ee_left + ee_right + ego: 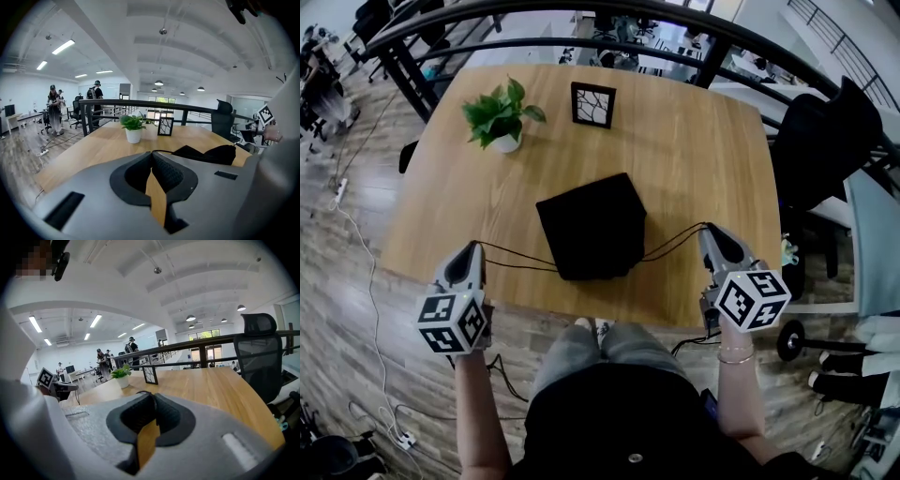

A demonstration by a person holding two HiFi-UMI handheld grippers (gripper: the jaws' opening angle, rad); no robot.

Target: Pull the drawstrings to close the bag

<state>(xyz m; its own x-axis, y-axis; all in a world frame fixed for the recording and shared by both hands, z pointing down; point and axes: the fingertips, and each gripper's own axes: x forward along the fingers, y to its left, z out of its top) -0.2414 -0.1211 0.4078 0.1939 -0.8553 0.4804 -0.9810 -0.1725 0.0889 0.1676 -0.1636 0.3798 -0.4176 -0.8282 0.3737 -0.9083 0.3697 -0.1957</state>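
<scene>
A black drawstring bag [592, 225] lies in the middle of the wooden table [694, 141], its mouth toward the near edge. Thin black drawstrings run out of it to both sides. The left drawstrings [517, 259] lead to the tip of my left gripper [474, 247], which is shut on them near the table's front left edge. On the other side, the right drawstrings [672, 241] end in my right gripper [705, 228], also shut on them. In the left gripper view the bag [208, 153] sits just past the closed jaws [151, 153]; the right gripper view shows its jaws [151, 395] closed.
A potted plant [501, 114] and a small black picture frame [592, 104] stand at the far side of the table. A black office chair [825, 141] is at the right edge. A black railing [581, 14] runs behind the table. People stand far off in the room.
</scene>
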